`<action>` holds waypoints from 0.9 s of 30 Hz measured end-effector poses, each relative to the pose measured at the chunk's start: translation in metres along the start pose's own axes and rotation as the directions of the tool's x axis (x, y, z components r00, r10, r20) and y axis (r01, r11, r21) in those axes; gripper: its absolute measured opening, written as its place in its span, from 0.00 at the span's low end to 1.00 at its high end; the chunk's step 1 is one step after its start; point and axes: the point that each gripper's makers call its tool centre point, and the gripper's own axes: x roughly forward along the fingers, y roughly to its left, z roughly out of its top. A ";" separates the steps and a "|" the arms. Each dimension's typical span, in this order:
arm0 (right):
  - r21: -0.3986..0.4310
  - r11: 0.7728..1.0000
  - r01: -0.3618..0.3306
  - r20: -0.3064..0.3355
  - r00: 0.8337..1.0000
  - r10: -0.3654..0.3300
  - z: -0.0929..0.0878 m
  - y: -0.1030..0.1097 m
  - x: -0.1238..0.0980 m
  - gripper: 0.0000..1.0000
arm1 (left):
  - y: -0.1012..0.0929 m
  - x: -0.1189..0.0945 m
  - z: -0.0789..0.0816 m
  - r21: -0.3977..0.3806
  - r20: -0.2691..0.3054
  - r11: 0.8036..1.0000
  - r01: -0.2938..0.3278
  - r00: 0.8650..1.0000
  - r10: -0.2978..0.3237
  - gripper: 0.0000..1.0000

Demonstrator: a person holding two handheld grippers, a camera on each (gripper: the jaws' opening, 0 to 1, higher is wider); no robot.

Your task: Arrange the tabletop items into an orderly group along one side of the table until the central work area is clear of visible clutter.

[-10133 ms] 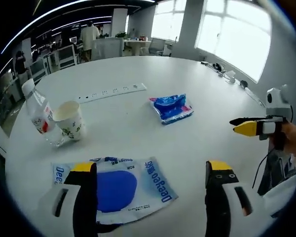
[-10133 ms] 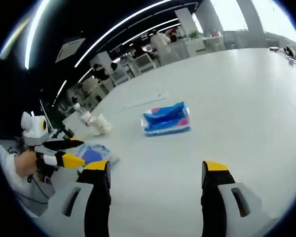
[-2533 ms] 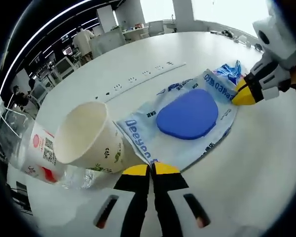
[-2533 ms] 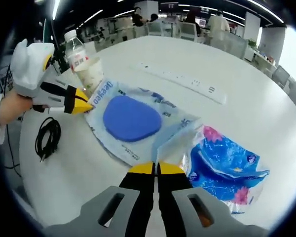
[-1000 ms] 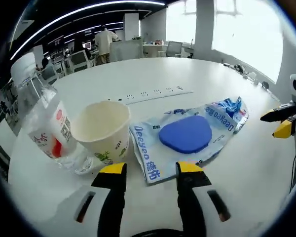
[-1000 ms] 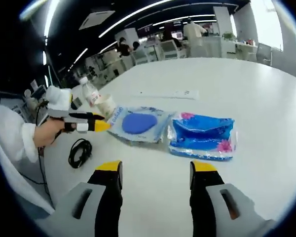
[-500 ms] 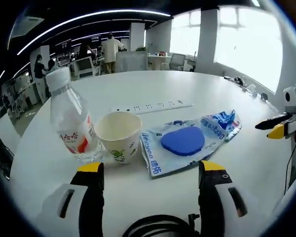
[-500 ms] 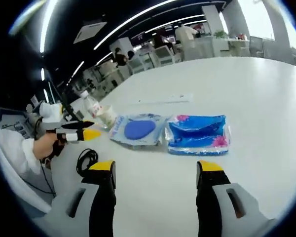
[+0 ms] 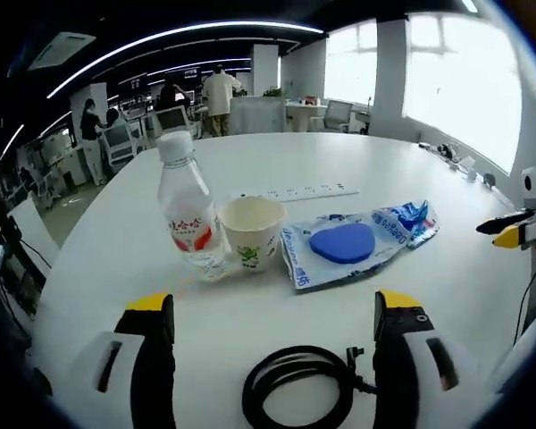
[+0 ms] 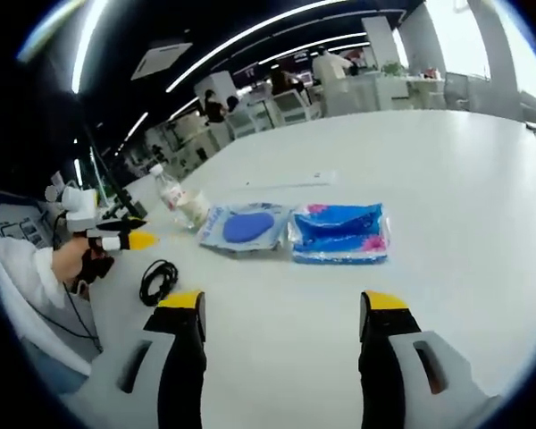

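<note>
A large white table [image 9: 277, 152] fills an open office. Along its near side, read left to right in the left gripper view, stand a water bottle [image 9: 186, 219], a paper cup [image 9: 253, 231], a wipes pack [image 9: 342, 247] and a blue tissue pack [image 9: 411, 216], in one row. A coiled black cable [image 9: 297, 387] lies apart, between the spread, empty jaws of the left gripper [image 9: 270, 317], so that one is nearer. The right gripper [image 10: 283, 309] also gapes, empty.

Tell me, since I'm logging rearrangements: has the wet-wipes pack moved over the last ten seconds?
Yes. The wet-wipes pack went from the near table edge to beside the paper cup, just before the power strip.
</note>
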 end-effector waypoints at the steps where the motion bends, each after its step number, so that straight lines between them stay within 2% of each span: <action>1: 0.005 1.000 0.005 0.001 1.000 -0.005 -0.003 -0.002 -0.004 0.69 | 0.001 -0.003 -0.002 -0.002 -0.004 1.000 -0.003 1.000 0.003 0.93; 10: 0.047 0.998 0.045 0.028 0.999 -0.046 -0.008 -0.014 -0.028 0.70 | 0.005 -0.024 -0.011 0.014 -0.009 1.000 -0.019 1.000 0.019 0.92; 16: 0.079 0.995 0.063 0.042 0.997 -0.066 -0.012 -0.023 -0.038 0.69 | 0.009 -0.035 -0.023 0.000 -0.027 0.999 -0.033 0.999 0.033 0.92; 22: 0.111 0.991 0.073 0.031 0.997 -0.077 -0.021 -0.027 -0.042 0.68 | 0.014 -0.034 -0.032 -0.005 -0.055 0.999 -0.039 0.998 0.039 0.91; 27: 0.117 0.991 0.070 0.027 0.997 -0.074 -0.019 -0.029 -0.043 0.68 | 0.010 -0.032 -0.028 -0.021 -0.045 0.999 -0.042 0.998 0.041 0.90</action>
